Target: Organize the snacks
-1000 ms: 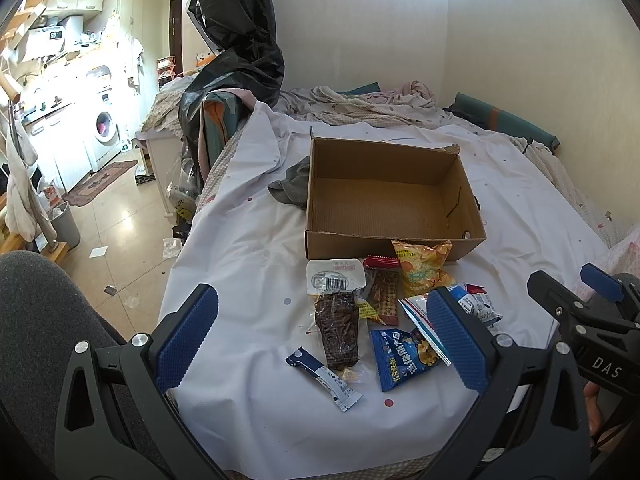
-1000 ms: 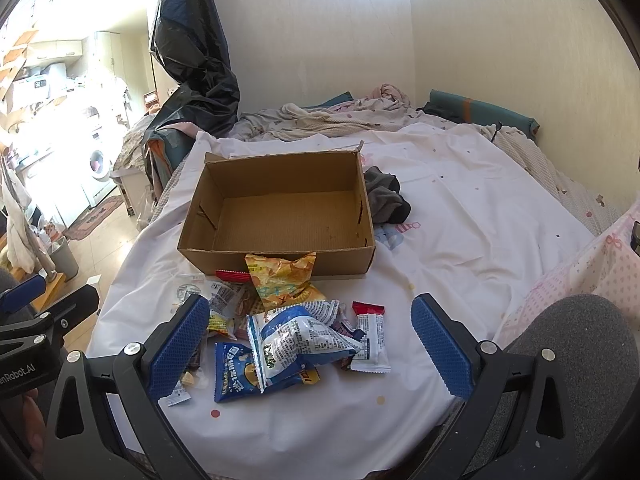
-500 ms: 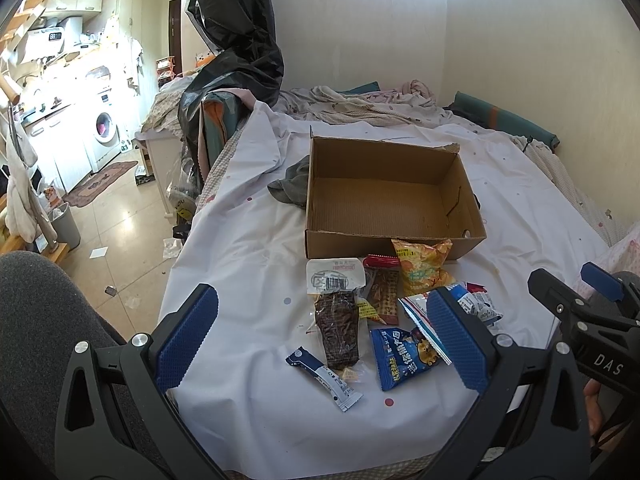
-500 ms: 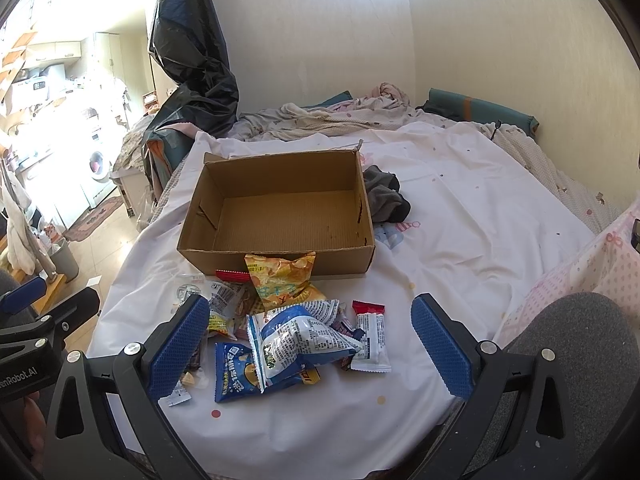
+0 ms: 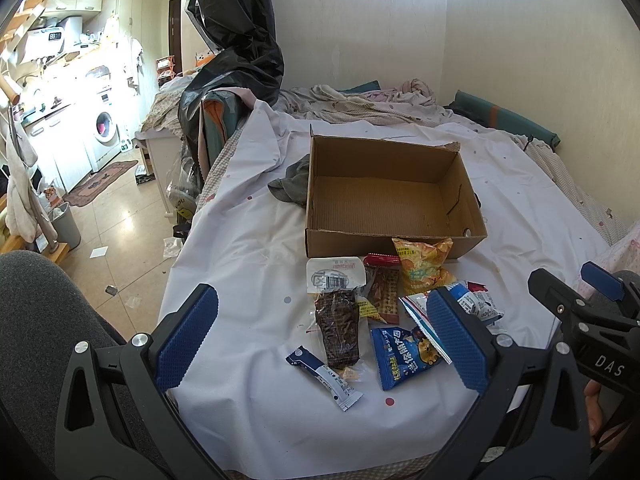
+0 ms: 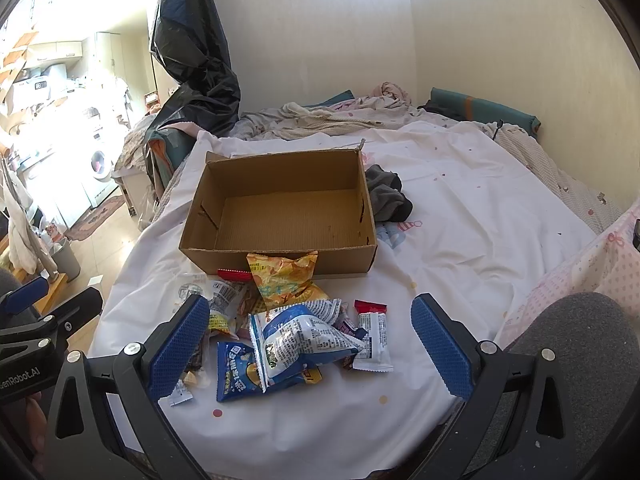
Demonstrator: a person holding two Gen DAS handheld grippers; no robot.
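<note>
Both grippers hover above the near edge of the bed sheet (image 5: 248, 248), jaws spread wide, holding nothing. Left gripper (image 5: 320, 334) sits over the left side of the snack pile, right gripper (image 6: 308, 344) over the right side. Cardboard box (image 6: 280, 258) open, nothing inside, mid-sheet, just behind the pile. Orange chip bag (image 6: 286, 278) leans against box's near wall. In front of it: dark brown packet (image 5: 340, 324) with white label end, blue packet (image 5: 404, 356), white-and-blue bag (image 6: 296, 338) lying on top of the blue one, small white bar with red end (image 6: 372, 336) at the pile's right, slim navy-and-white stick (image 5: 324, 378) nearest the sheet's near edge. Grey cloth (image 6: 386, 196) beside the box, touching its side wall.
</note>
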